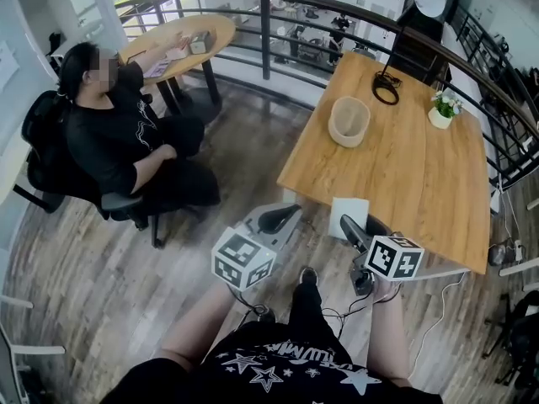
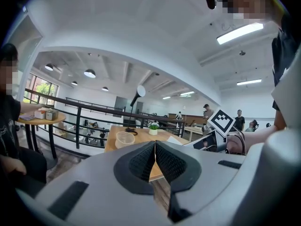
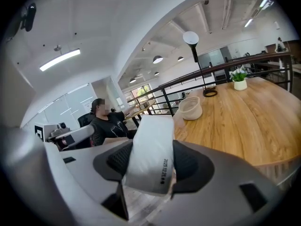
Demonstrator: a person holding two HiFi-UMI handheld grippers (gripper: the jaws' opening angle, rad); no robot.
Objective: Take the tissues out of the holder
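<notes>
My right gripper (image 1: 354,228) is shut on a white tissue pack (image 1: 348,212), held just above the near edge of the wooden table (image 1: 421,175). In the right gripper view the tissue pack (image 3: 151,153) stands upright between the two black pads, and the gripper (image 3: 150,163) points along the table. The holder, a round beige basket (image 1: 349,121), sits further back on the table, also in view as the basket (image 3: 190,108). My left gripper (image 1: 289,214) hovers left of the table, and in its own view the gripper (image 2: 154,161) is shut with nothing between its pads.
A small potted plant (image 1: 442,108) and a lamp with a black ring base (image 1: 386,87) stand at the table's far end. A curved black railing (image 1: 263,23) runs behind it. A person in black (image 1: 118,137) sits on a chair at the left, by a round table (image 1: 178,44).
</notes>
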